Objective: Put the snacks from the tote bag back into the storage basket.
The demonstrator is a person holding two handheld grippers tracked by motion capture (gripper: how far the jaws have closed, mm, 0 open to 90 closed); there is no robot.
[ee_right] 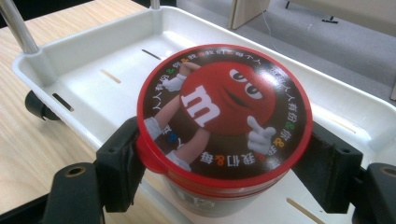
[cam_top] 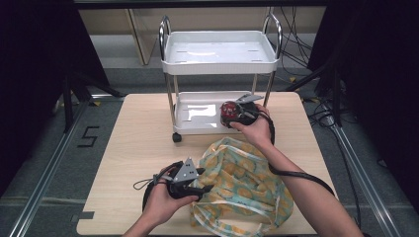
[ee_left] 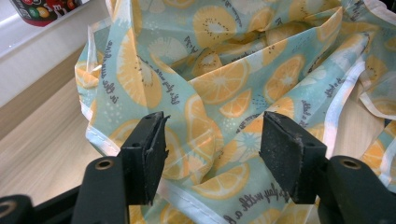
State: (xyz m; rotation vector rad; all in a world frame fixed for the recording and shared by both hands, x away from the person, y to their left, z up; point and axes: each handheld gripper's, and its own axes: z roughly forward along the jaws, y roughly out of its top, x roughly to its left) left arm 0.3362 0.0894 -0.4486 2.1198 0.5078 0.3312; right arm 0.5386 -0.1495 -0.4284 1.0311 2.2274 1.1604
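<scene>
A round candy tub [ee_right: 224, 107] with a red lid and a red cartoon character on it is gripped between the jaws of my right gripper [ee_right: 224, 158]. In the high view the right gripper [cam_top: 232, 114] holds the tub [cam_top: 227, 111] over the right end of the white cart's lower tray [cam_top: 197, 111]. Whether the tub rests on the tray I cannot tell. My left gripper [cam_top: 205, 180] lies at the near left edge of a crumpled citrus-print cloth bag [cam_top: 242, 182]. Its jaws [ee_left: 212, 140] stand wide apart, with the bag's fabric [ee_left: 224, 70] lying under and beyond them, not pinched.
The small two-tier cart stands at the table's far middle on castors, with a bare upper tray [cam_top: 217, 52] and chrome posts [cam_top: 171, 98]. The bag's white-edged handles trail toward the table's near edge [cam_top: 237, 229]. Light wood table surface [cam_top: 138, 143] lies left of the bag.
</scene>
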